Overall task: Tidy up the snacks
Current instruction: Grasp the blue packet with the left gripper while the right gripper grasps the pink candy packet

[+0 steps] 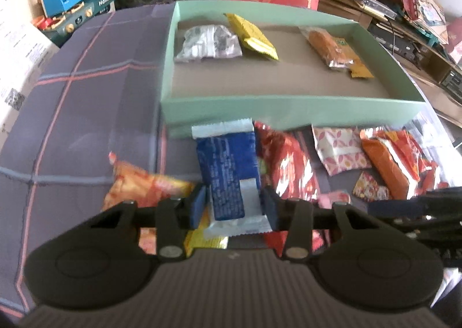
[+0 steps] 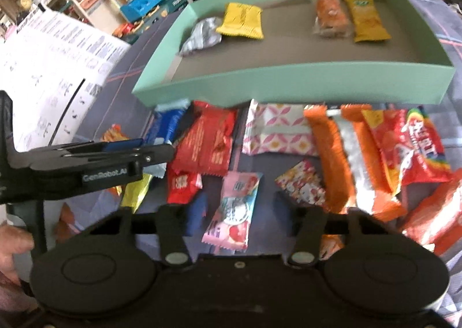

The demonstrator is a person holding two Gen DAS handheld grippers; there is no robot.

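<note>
my left gripper has its blue pads on either side of the blue-and-white snack packet, which lies on the plaid cloth just in front of the green tray; the pads look pressed to its sides, so i take it as grasped; my right gripper straddles the pink snack packet; its left pad sits beside the wrapper, the right finger stands apart from it, so these jaws are not clenched on anything; inside the tray lie a silver packet, a yellow packet and an orange packet; a red packet and other loose snacks lie before the tray.
</note>
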